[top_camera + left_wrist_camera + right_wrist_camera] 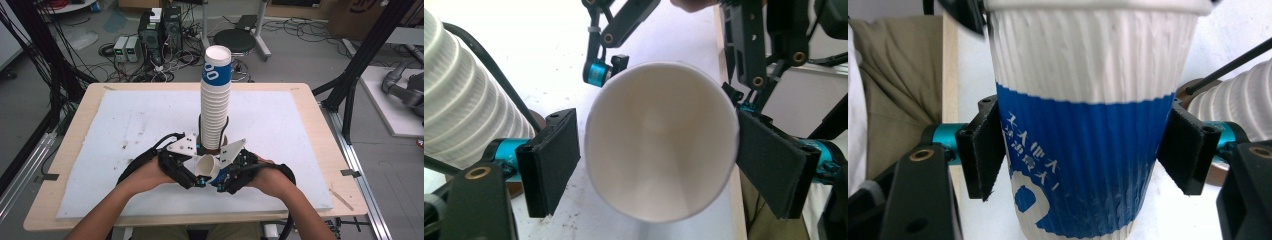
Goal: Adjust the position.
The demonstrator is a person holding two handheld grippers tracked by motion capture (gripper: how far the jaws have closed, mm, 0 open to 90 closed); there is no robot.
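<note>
A tall stack of ribbed white paper cups with a blue band on the top one stands at the middle of the white board. Just in front of its base, a single cup lies sideways between both grippers. My right gripper is shut on that cup's blue-banded body, a pad pressed on each side. My left gripper faces the cup's open mouth; its right pad touches the rim and a thin gap shows at the left pad. In the left gripper view the stack rises at the left.
The white board covers a wooden table. The stack stands on a brown disc. Black frame poles rise right of the table, and computer boxes, cables and a stool sit on the floor beyond.
</note>
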